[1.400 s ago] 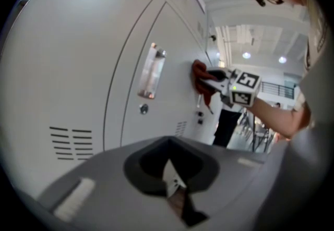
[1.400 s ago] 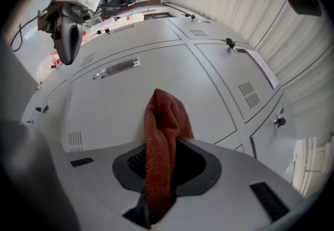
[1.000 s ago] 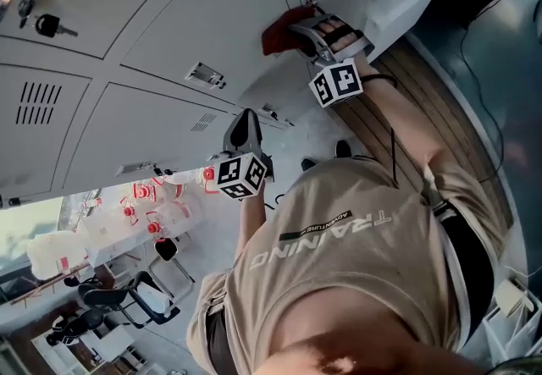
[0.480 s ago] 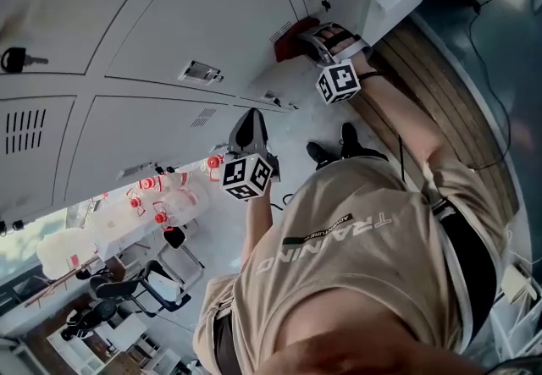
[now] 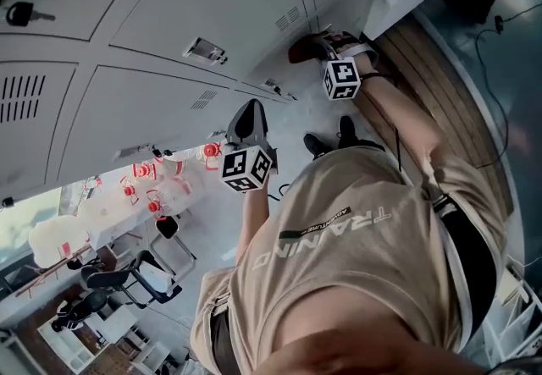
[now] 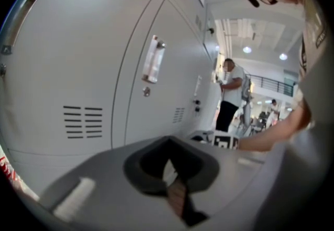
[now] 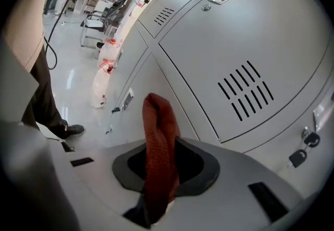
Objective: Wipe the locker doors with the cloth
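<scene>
Tally stands: one cloth (image 7: 159,157); one left gripper (image 5: 247,115), one right gripper (image 5: 319,45); at least four locker doors (image 5: 212,1); one key (image 5: 21,13) (head view only).

The room is bright and evenly lit from overhead. In the left gripper view the round ceiling lights (image 6: 247,50) burn pure white, and the hall beneath them is washed out. The grey locker doors (image 5: 212,1) take soft, flat light with only gentle shading and no hard shadows. A pale glare lies on the floor (image 7: 69,77). Both gripper views bulge like a fisheye, with curving door seams and black corners. Whatever sits nearest those lenses is blurred; the red cloth (image 7: 159,146) is crisper at its top. The head view is soft along its lower edge.
</scene>
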The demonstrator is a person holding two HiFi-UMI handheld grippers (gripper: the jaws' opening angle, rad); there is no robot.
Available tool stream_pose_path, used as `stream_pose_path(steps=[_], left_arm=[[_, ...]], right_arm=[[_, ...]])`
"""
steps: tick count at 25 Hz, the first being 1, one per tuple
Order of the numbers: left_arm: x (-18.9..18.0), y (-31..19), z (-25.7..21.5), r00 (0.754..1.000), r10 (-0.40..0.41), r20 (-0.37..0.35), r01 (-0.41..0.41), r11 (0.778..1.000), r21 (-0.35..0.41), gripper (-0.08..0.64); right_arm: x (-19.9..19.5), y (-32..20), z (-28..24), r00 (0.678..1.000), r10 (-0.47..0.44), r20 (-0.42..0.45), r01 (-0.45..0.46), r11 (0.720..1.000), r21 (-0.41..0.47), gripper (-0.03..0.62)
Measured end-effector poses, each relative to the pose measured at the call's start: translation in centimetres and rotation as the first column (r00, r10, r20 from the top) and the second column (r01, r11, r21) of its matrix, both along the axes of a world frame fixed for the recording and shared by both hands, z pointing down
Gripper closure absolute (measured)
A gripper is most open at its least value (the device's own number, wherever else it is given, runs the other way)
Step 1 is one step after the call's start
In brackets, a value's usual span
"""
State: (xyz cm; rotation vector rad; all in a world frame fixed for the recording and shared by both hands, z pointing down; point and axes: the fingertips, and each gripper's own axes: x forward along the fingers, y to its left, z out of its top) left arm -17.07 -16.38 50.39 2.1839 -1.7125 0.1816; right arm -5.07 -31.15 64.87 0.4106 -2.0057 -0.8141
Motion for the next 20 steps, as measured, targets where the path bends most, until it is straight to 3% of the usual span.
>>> stream_pose_path(steps=[4,8,12,17,20], left_arm=[[0.0,0.4,-0.6,1.000,0.007,-0.024,-0.007,1.000,0.018,0.554],[0.3,0.2,-1.2,0.998,0.010,-0.066,-0.007,0.999,0.043,0.554],[0.3,0.0,-2.1,0.998,0.018,-0.053,-0.014,0.998,0.069,0.554],[-0.4,-0.3,-3.6,0.997,0.026,0.073,-0.034,0.994,0.107,0.554],[-1.2,-0.8,-4.6,0.994,0.017,0.113,-0.032,0.991,0.131,0.554]], right_arm=[[0.0,4.0,-1.3,0.994,0.053,0.091,-0.040,0.990,-0.136,0.537],[-0.5,7.2,-3.7,0.968,0.134,0.214,-0.073,0.960,-0.271,0.537],[-0.9,8.9,-8.3,0.897,0.232,0.376,-0.085,0.926,-0.368,0.537],[-1.1,9.1,-14.5,0.819,0.248,0.518,-0.051,0.930,-0.364,0.537],[-1.5,8.6,-17.6,0.740,0.256,0.622,0.019,0.917,-0.399,0.537]])
